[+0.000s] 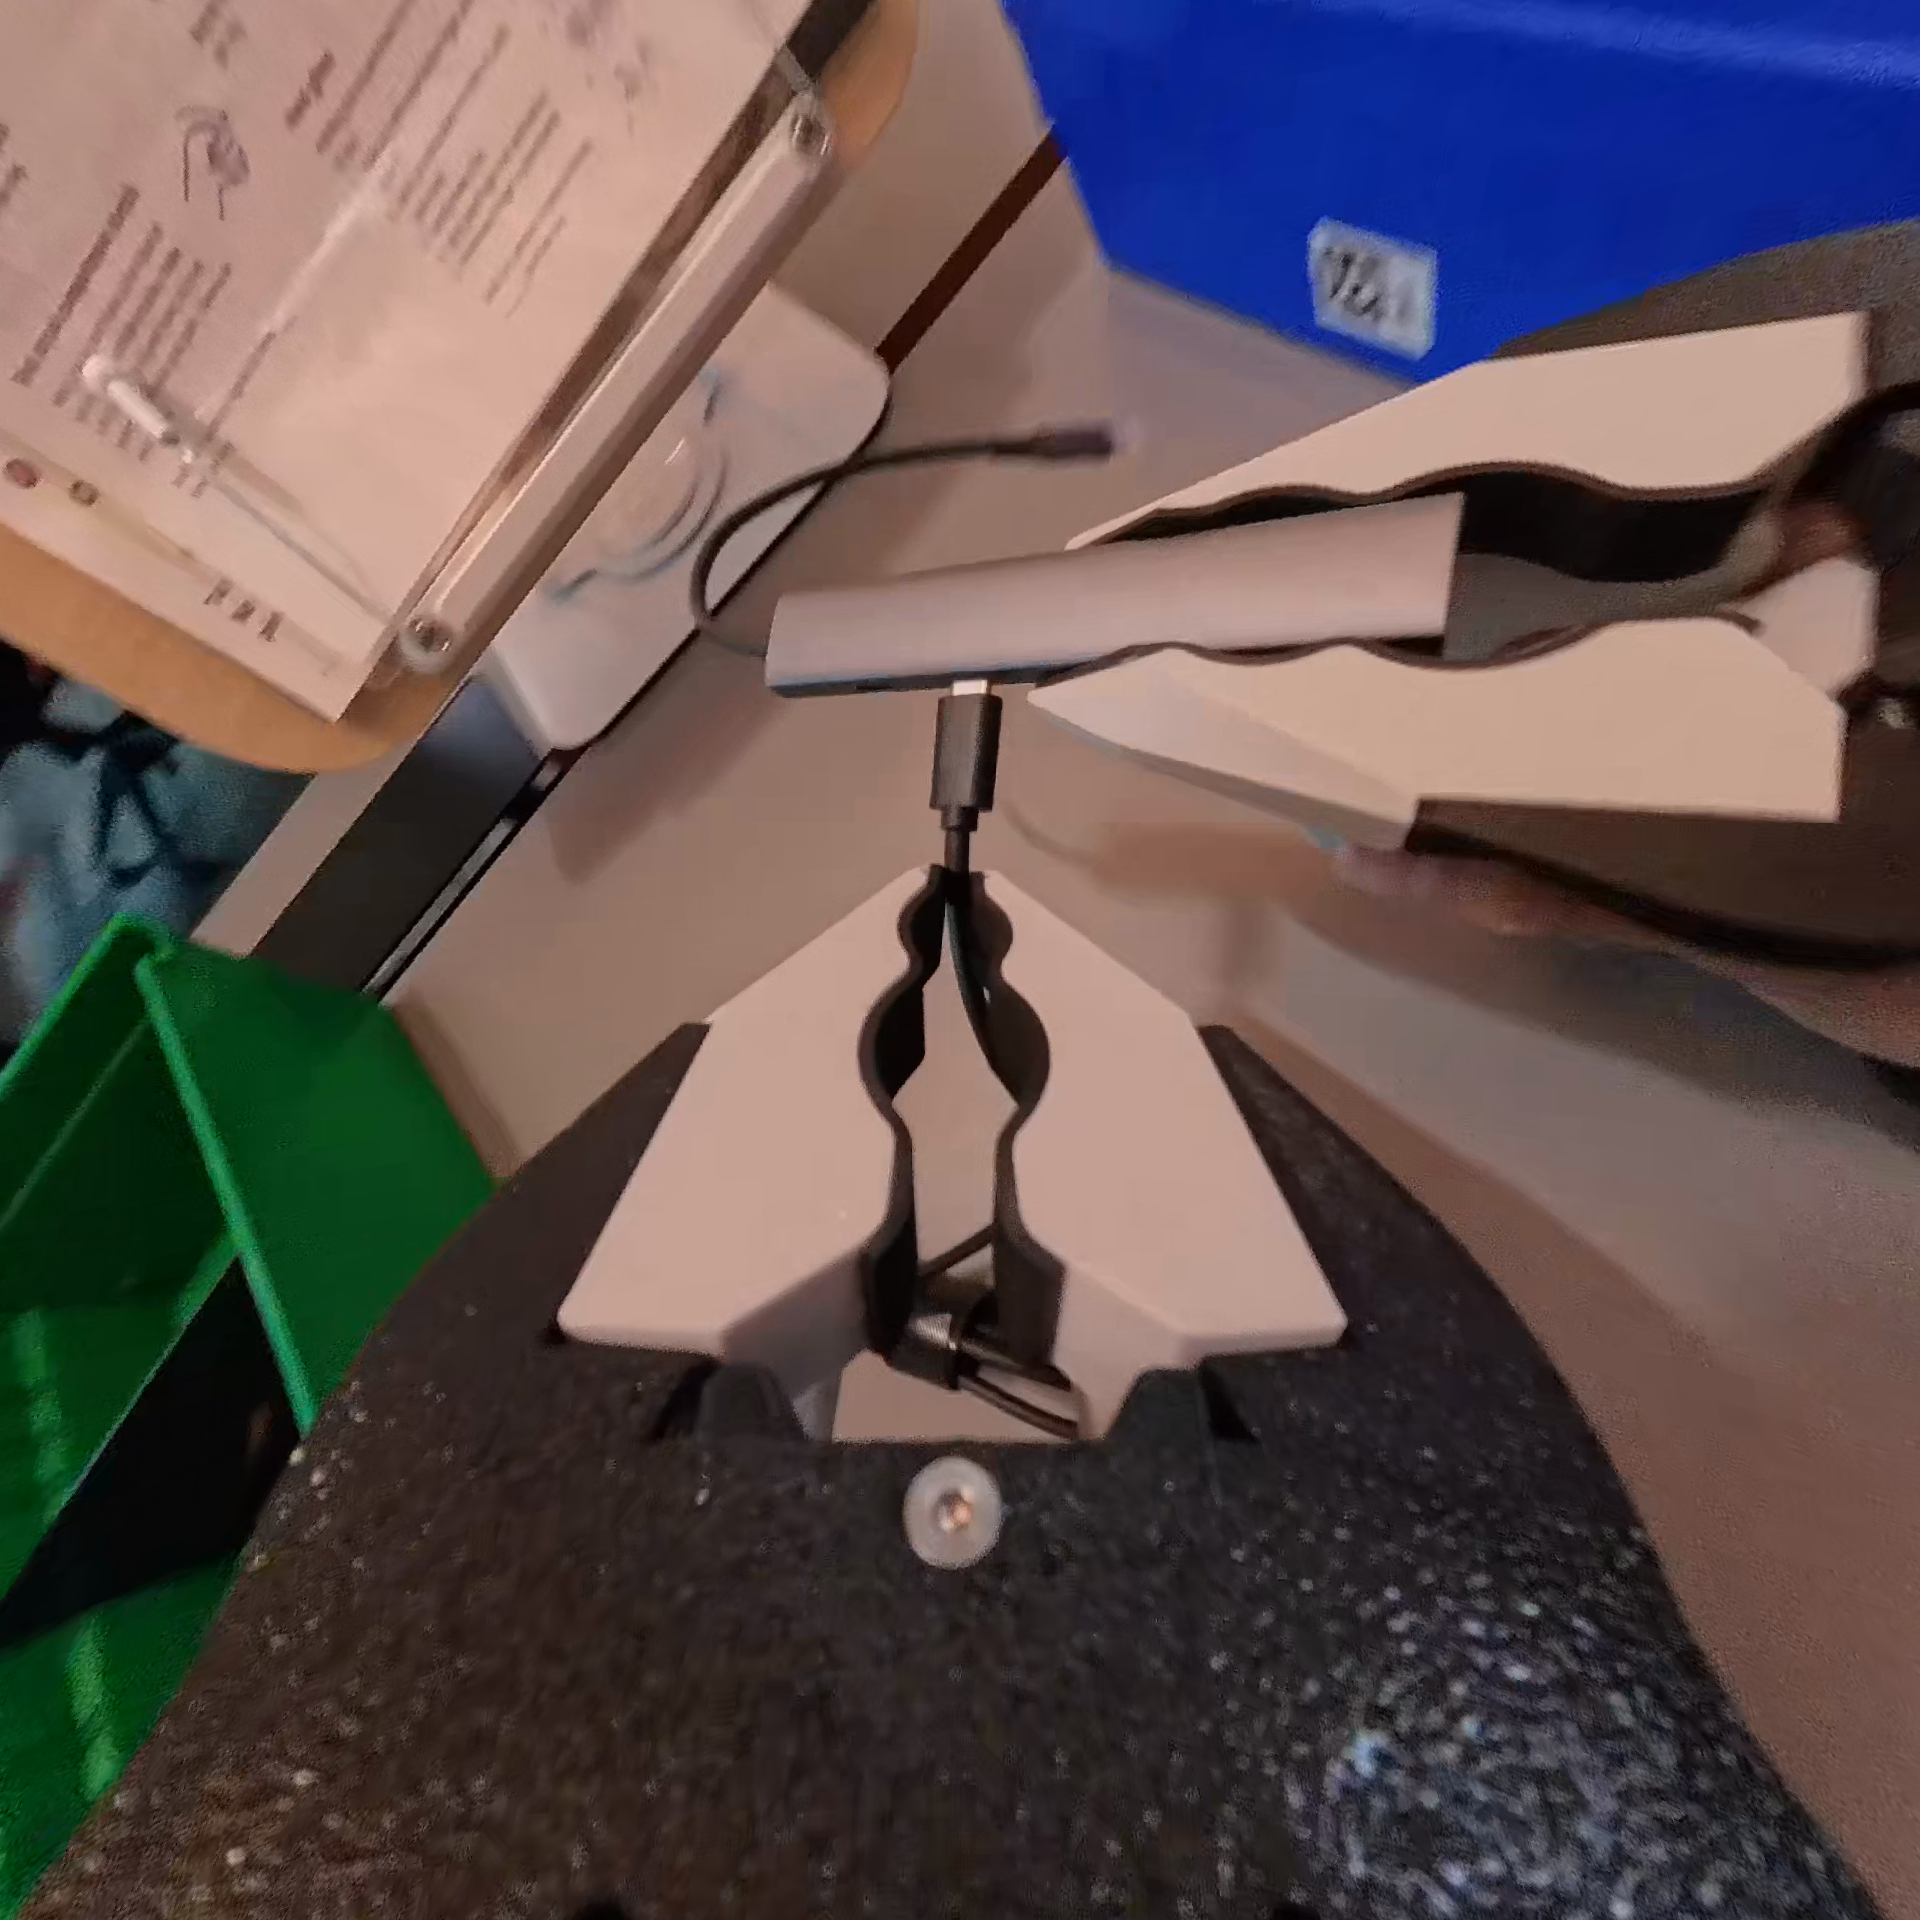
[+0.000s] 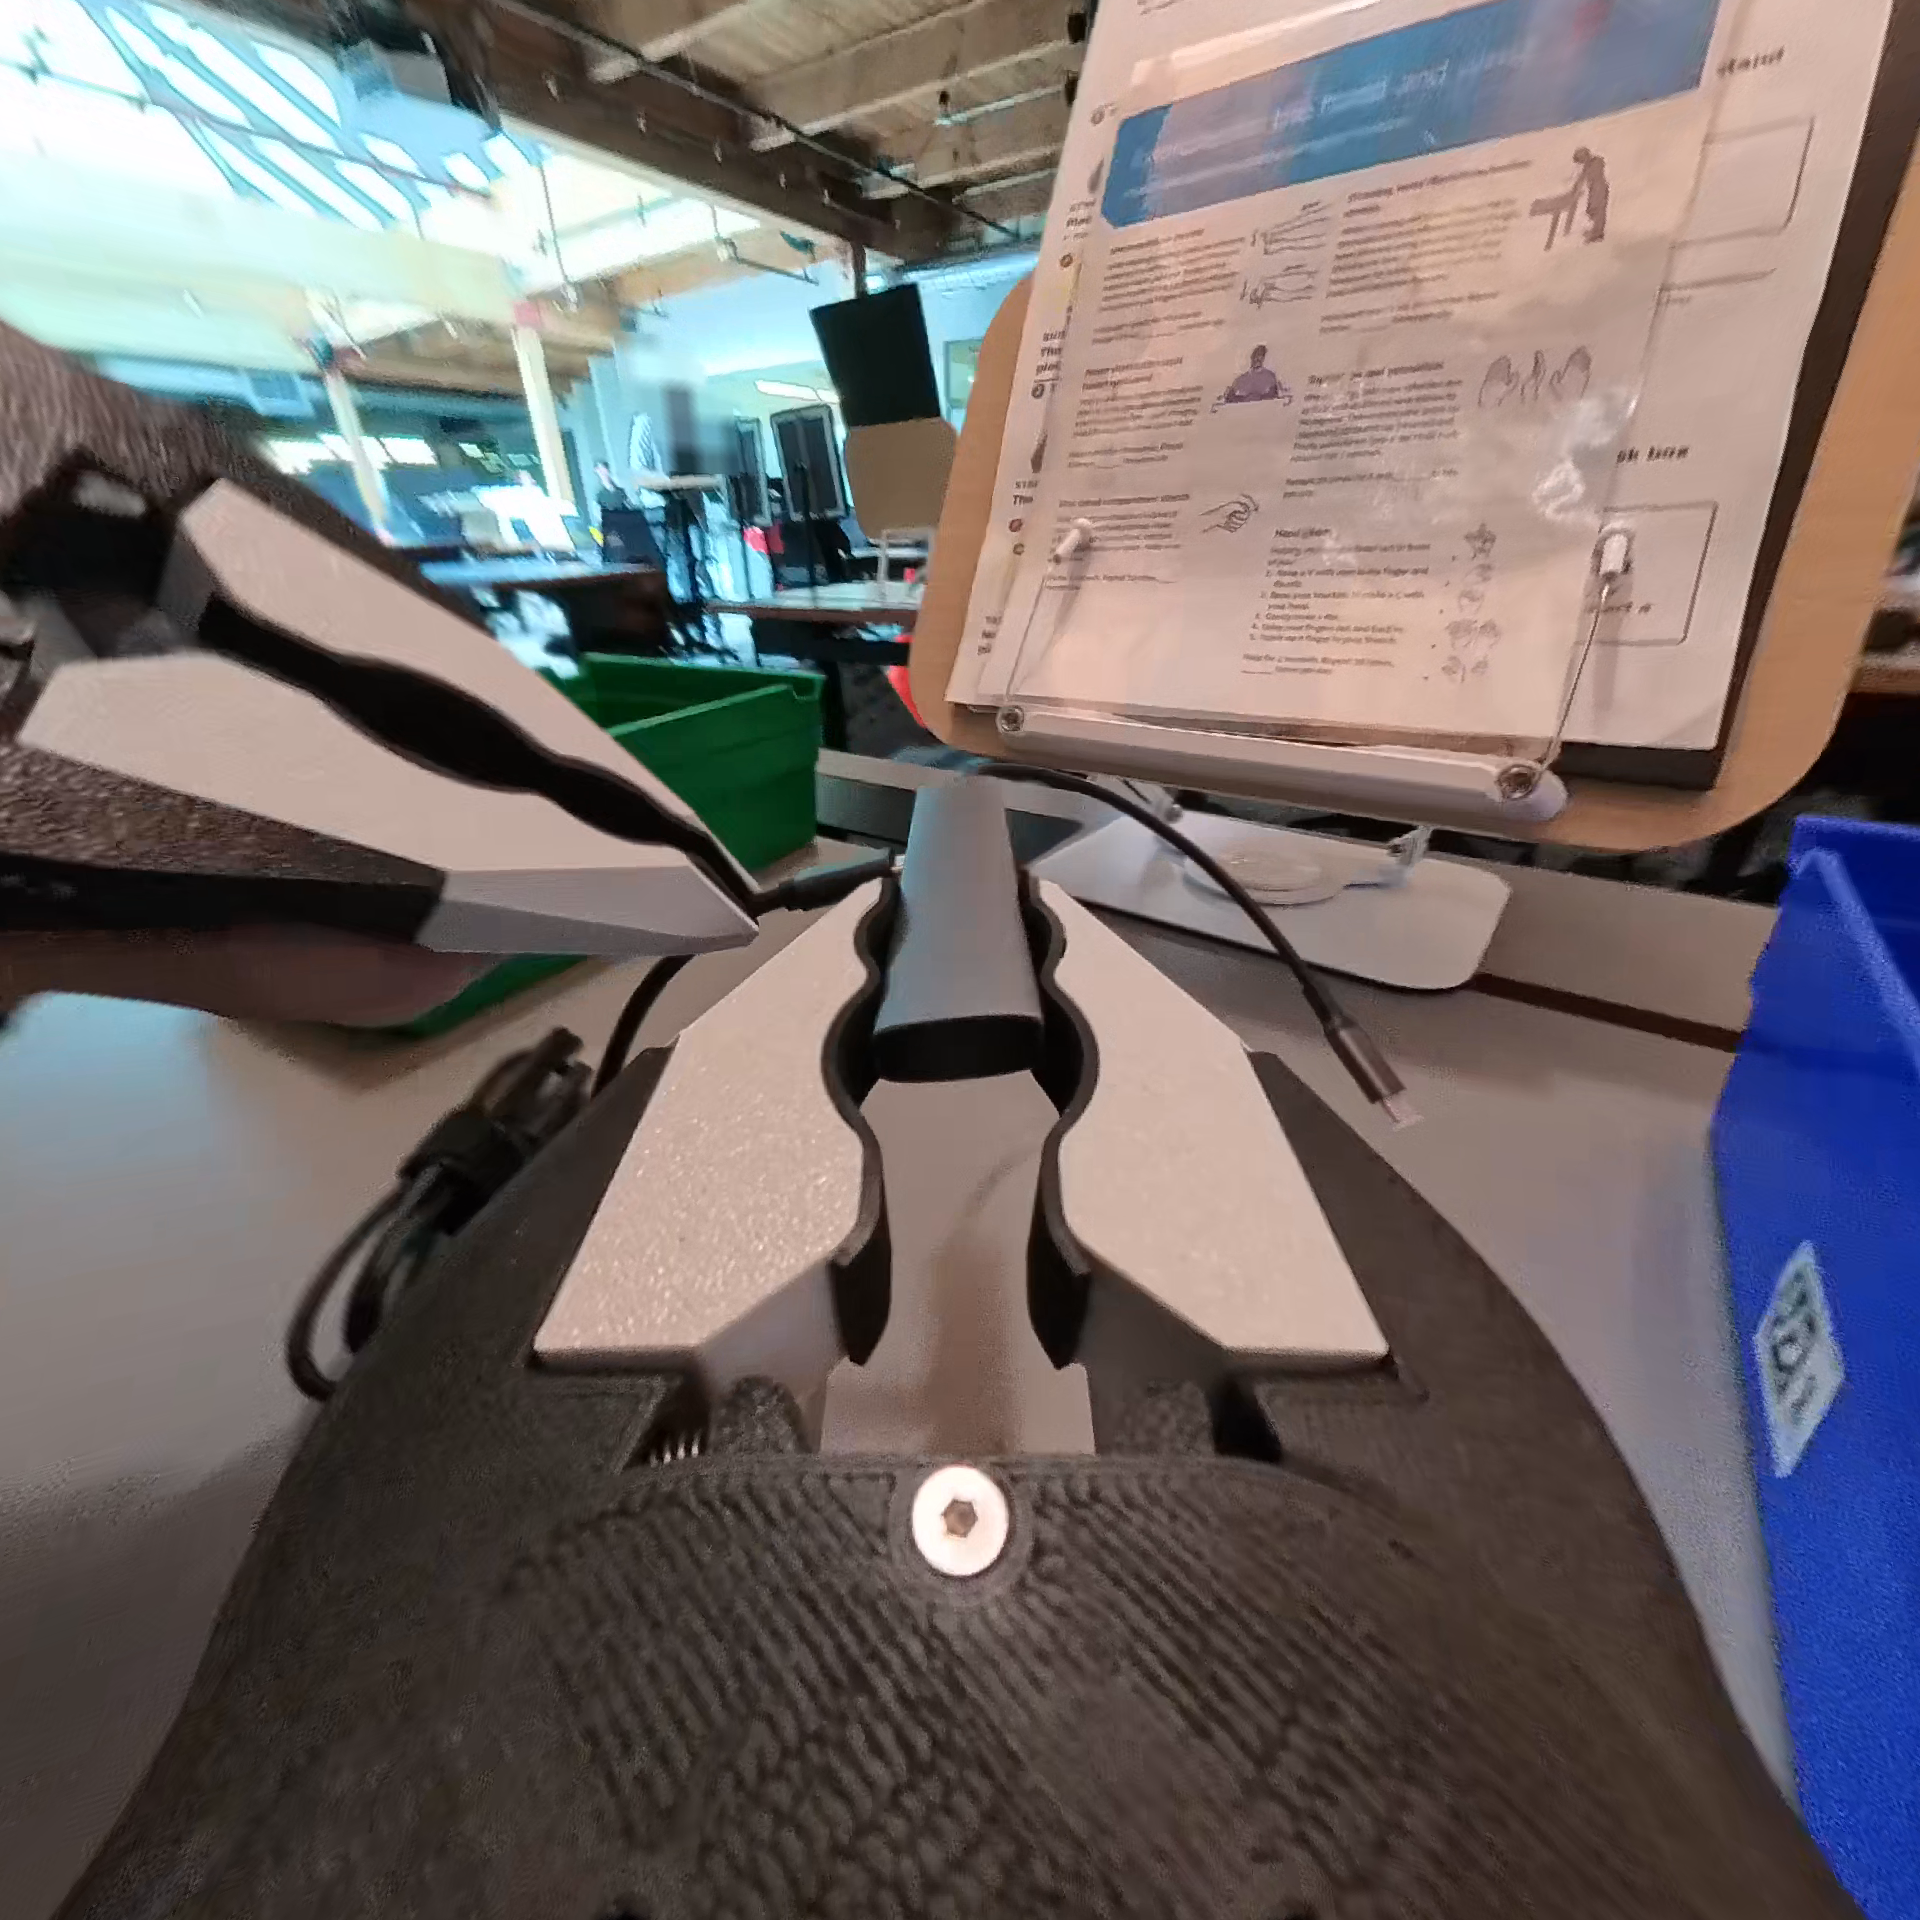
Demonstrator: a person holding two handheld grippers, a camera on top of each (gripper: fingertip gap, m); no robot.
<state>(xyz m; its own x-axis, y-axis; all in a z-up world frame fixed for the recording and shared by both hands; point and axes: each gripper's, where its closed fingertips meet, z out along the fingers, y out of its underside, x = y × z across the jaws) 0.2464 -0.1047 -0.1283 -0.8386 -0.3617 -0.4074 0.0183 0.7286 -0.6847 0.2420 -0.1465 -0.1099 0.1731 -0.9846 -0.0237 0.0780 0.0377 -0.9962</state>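
My left gripper is shut on a thin black cable just behind its USB-C plug. The plug sits in a side port of a slim grey hub. My right gripper is shut on the hub and holds it above the table. In the left wrist view the right gripper comes in from the right. In the right wrist view the left gripper comes in from the left, with the plug at the hub's side. The hub's own cable trails to the right.
A document stand with printed sheets on a white base stands just beyond the hub. A green bin is at the left, a blue bin close on the right. The cable's bundled remainder hangs over the grey table. My right fingertips sit around 5 centimeters from my left ones.
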